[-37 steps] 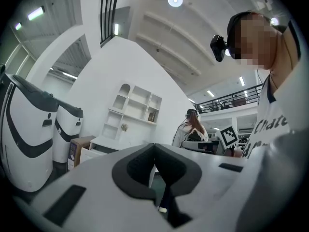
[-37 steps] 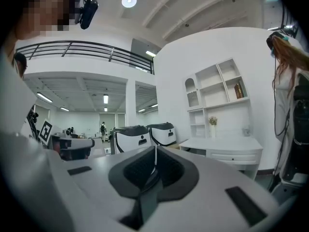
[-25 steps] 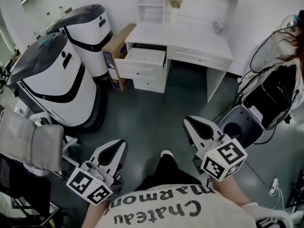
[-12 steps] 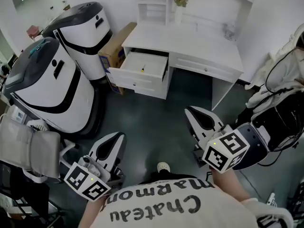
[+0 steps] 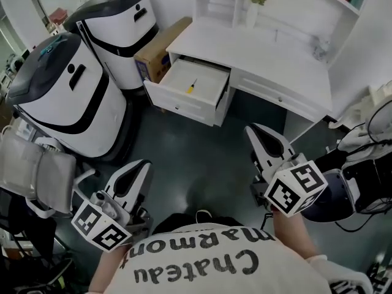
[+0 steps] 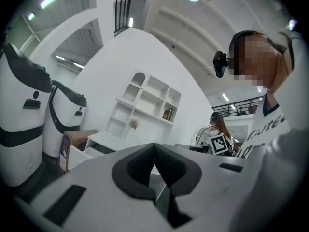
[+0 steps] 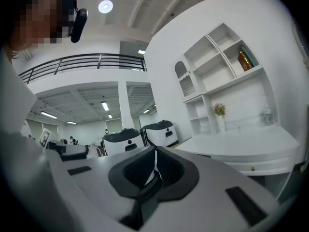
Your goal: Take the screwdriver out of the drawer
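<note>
A small yellow-handled screwdriver (image 5: 192, 86) lies inside the open white drawer (image 5: 184, 103) at the left end of the white desk (image 5: 275, 60). Both grippers hang over the dark floor, well short of the drawer. My left gripper (image 5: 142, 163) points toward the desk with its jaws together and nothing between them; it appears again in the left gripper view (image 6: 154, 162), with the drawer (image 6: 77, 154) far ahead. My right gripper (image 5: 252, 129) is shut and empty as well, and the right gripper view (image 7: 155, 164) shows its jaws meeting.
Two large white-and-black machines (image 5: 61, 97) (image 5: 119, 23) stand left of the desk, with a cardboard box (image 5: 160, 48) wedged between them and the drawer. A grey chair (image 5: 33, 176) is at the near left and a black chair (image 5: 361, 182) at the right. Shelves with a flower vase (image 5: 254, 5) top the desk.
Both grippers and the person have moved toward the desk, which now looks larger and nearer. The screwdriver in the drawer has come into plain view. Both jaws stayed shut.
</note>
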A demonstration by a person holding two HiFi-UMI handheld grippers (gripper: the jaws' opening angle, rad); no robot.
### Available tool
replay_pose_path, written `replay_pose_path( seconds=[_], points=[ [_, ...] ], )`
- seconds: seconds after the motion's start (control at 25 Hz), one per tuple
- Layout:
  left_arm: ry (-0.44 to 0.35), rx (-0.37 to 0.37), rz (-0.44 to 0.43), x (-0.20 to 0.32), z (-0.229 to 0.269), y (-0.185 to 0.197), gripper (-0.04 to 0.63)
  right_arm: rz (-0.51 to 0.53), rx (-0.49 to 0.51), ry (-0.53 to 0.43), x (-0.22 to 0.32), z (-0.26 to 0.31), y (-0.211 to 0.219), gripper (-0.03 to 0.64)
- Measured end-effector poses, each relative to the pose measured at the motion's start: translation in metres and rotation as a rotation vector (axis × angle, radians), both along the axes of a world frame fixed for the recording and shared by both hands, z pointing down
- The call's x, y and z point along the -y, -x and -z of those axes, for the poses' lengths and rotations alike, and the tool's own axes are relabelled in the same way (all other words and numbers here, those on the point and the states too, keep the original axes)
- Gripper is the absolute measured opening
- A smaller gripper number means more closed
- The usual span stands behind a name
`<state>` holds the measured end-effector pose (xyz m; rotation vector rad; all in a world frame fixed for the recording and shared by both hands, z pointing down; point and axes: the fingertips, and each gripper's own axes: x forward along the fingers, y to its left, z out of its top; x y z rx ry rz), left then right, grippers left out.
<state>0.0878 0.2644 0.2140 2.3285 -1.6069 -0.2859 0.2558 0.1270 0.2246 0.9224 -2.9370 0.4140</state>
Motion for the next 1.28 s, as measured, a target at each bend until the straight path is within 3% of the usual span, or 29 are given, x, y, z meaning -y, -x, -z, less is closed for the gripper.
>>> replay_pose_path(
  seconds=[0.16, 0.44, 0.68, 1.0, 1.28],
  points=[
    [0.015, -0.038, 0.021, 0.020, -0.009, 0.013, 0.023, 0.003, -0.011, 0.049, 0.009, -0.022, 0.004, 0.032],
    [0.029, -0.066, -0.072, 0.069, -0.032, 0.021, 0.023, -0.050, -0.042, 0.118, 0.030, -0.055, 0.011, 0.031],
    [0.097, -0.068, -0.098, 0.132, -0.057, 0.070, 0.023, -0.080, -0.052, 0.158, 0.074, -0.070, 0.057, 0.032],
    [0.095, -0.012, -0.188, 0.250, -0.048, 0.138, 0.023, -0.152, -0.079, 0.236, 0.163, -0.081, 0.132, 0.032],
    [0.140, 0.028, -0.222, 0.315, -0.063, 0.203, 0.023, -0.184, -0.046, 0.295, 0.219, -0.099, 0.185, 0.032]
  ],
)
